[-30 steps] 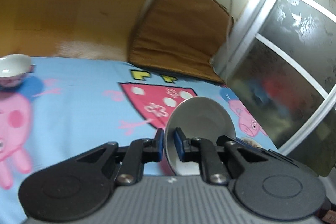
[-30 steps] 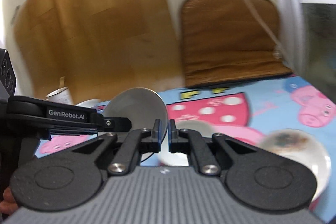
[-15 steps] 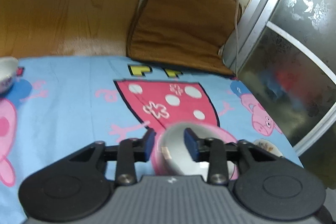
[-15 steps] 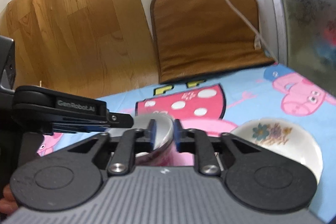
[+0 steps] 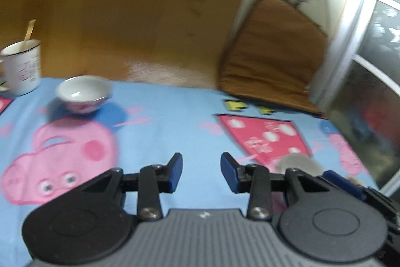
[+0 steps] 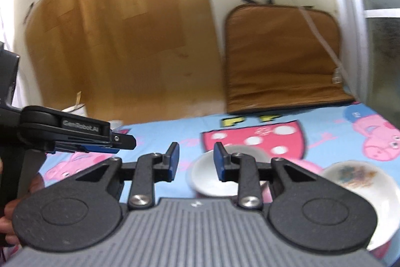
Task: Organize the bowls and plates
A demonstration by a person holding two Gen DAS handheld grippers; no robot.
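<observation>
My left gripper (image 5: 201, 173) is open and empty above the blue cartoon tablecloth (image 5: 160, 131). A small white bowl with a pink pattern (image 5: 83, 93) stands far left of it. Another bowl (image 5: 296, 163) peeks out behind its right finger. My right gripper (image 6: 195, 162) is open and empty; a white bowl (image 6: 215, 175) sits on the cloth just beyond and partly behind its right finger (image 6: 220, 164). A white plate with a flower pattern (image 6: 360, 189) lies to the right. The left gripper (image 6: 75, 134) shows at the left of the right wrist view.
A white enamel mug with a wooden stick (image 5: 21, 69) stands at the far left. A brown cushion (image 6: 282, 56) leans on the wall at the back. A wooden panel (image 5: 125, 4) covers the wall. A glass door frame (image 5: 350, 24) is on the right.
The left gripper opened, let go of the bowl it held on edge, and swung left. The right gripper opened too. The bowl now rests upright on the cloth.
</observation>
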